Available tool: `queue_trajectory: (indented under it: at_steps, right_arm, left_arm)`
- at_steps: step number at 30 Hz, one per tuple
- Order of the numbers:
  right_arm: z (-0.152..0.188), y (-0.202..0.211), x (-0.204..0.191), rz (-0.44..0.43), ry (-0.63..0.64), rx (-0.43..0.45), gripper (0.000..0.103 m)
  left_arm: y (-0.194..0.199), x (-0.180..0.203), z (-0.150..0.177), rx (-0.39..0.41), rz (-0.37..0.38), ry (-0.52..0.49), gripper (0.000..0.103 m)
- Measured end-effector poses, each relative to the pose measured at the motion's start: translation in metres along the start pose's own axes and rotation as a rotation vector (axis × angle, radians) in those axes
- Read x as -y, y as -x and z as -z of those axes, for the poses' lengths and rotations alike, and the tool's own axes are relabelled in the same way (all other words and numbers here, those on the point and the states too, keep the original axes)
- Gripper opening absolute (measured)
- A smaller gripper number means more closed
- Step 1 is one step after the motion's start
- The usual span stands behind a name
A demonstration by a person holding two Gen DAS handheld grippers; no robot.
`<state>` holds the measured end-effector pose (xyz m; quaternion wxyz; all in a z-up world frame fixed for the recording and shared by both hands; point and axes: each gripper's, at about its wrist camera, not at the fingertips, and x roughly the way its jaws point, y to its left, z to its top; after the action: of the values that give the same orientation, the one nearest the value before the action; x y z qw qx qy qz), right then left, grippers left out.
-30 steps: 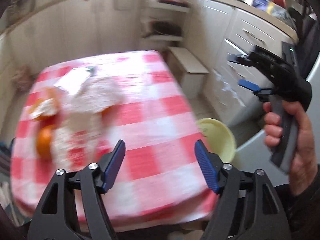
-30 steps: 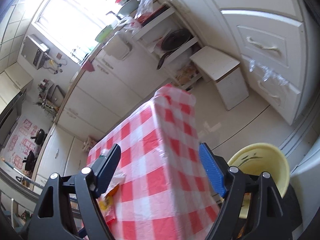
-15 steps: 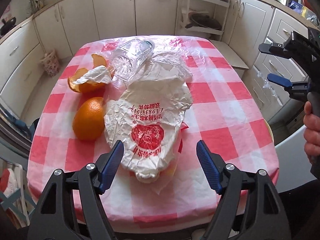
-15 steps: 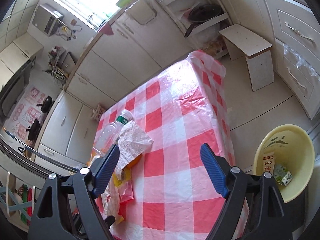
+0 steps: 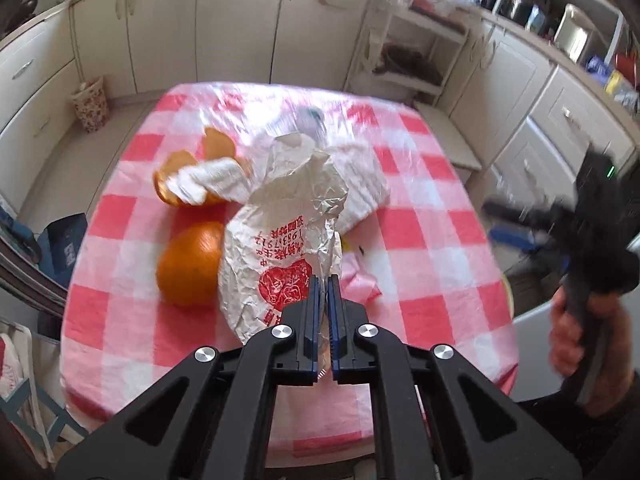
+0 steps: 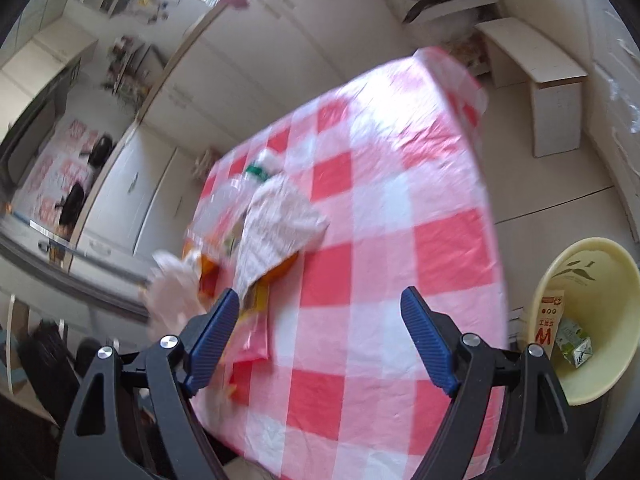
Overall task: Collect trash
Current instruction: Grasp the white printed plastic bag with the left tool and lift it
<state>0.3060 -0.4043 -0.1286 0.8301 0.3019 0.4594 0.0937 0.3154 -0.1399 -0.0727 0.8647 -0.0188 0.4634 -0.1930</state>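
You are working over a tabletop [image 5: 420,240] that is wearing a red-and-white checked cloth. On the floor to its right, a yellow basin [image 6: 600,376] is standing just beside the tabletop edge and is holding a drink carton [image 6: 550,328] and a smaller green-and-white carton [image 6: 576,346].

Your left hand-held gripper [image 5: 323,320] is pinching the near edge of a crumpled white paper wrapper [image 5: 288,232] with red print; its jaws are pressed together on the paper. The wrapper is lying across the middle of the tabletop, and its far end is standing up in a peak.

Your right hand-held gripper [image 6: 320,340] is hovering above the near right part of the tabletop with its jaws spread wide and nothing between them. In the left wrist view it is appearing blurred at the right edge.

A whole orange [image 5: 190,266] is resting against the left side of the wrapper. Beyond it, pieces of orange peel [image 5: 176,184] are lying with a crumpled white tissue [image 5: 212,180] on top. A clear plastic bottle [image 6: 240,188] with a green band is lying behind the wrapper, partly covered by it.
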Motion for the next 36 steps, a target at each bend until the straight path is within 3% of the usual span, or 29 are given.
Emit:
queue_trajectory:
  at_steps: [4,9,14,21,27,33,36]
  right_arm:
    - [0.013,-0.022,-0.021,-0.008,0.085,-0.091,0.08]
    - [0.022,-0.034,-0.045,0.014,0.161,-0.102,0.08]
    - [0.022,-0.045,-0.071,-0.056,0.203,-0.1,0.08]
    - [0.035,-0.089,-0.135,-0.138,0.357,-0.162,0.08]
    - [0.048,-0.121,-0.168,-0.141,0.449,-0.2,0.08]
    - [0.064,-0.132,-0.196,-0.21,0.574,-0.206,0.08]
    - [0.07,-0.142,-0.203,-0.147,0.635,-0.203,0.08]
  left_arm:
    - [0.032,-0.029,-0.017,0.087,0.076,0.069,0.004]
    - [0.05,-0.07,-0.019,0.158,0.148,0.178,0.004]
    - [0.051,-0.102,-0.006,0.173,0.21,0.262,0.004]
    - [0.083,-0.141,-0.002,0.281,0.306,0.32,0.005]
    - [0.091,-0.179,0.006,0.299,0.326,0.4,0.004]
    - [0.088,-0.195,0.01,0.275,0.307,0.431,0.004]
    - [0.089,-0.196,0.01,0.278,0.312,0.426,0.004]
